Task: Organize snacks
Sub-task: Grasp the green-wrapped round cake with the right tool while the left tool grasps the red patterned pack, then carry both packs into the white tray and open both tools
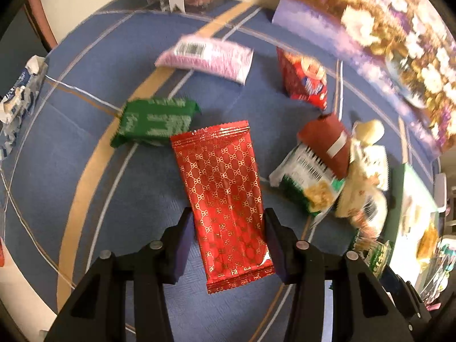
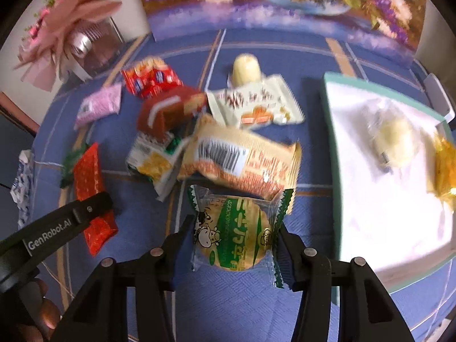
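Left tool (image 1: 228,236) and right tool (image 2: 233,242) both point forward, fingers parted around packets.
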The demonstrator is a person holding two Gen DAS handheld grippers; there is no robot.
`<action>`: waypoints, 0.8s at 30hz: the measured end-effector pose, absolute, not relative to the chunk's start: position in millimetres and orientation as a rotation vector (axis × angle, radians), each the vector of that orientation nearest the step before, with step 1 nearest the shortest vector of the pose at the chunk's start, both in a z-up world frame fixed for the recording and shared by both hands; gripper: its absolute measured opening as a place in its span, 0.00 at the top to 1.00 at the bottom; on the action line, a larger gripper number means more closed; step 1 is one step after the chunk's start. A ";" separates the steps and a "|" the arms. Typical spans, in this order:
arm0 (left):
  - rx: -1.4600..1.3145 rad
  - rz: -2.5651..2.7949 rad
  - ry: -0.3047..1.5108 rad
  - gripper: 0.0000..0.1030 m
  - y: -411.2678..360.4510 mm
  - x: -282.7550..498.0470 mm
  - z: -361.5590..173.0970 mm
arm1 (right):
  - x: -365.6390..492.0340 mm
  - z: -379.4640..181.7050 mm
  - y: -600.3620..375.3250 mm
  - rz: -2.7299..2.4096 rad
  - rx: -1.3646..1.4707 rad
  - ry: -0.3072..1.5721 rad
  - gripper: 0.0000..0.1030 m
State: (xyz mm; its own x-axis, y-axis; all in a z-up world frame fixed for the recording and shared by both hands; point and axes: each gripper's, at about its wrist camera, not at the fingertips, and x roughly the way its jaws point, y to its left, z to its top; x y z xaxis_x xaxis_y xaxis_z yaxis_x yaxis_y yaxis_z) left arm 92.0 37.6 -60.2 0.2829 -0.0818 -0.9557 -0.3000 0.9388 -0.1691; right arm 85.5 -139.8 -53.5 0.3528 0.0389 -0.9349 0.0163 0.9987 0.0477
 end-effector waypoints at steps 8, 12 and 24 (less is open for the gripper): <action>-0.359 0.121 1.178 0.52 39.9 83.2 -18.8 | 79.6 -8.6 -154.5 -0.014 0.061 1.101 0.47; -0.368 0.100 1.145 0.52 28.7 80.4 -0.8 | 79.6 1.1 -168.3 -0.051 0.063 1.071 0.47; -0.304 -0.021 1.077 0.52 -33.7 77.7 27.4 | 69.5 8.6 -235.5 -0.179 0.121 1.057 0.47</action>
State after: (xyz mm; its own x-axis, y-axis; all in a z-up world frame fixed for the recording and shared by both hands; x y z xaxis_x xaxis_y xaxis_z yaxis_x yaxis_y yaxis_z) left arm 77.7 -33.7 27.4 0.4779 -0.1641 -0.8630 -0.1301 0.9583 -0.2544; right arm 69.5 -235.5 8.6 0.4789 -0.0882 -0.8734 0.2038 0.9789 0.0129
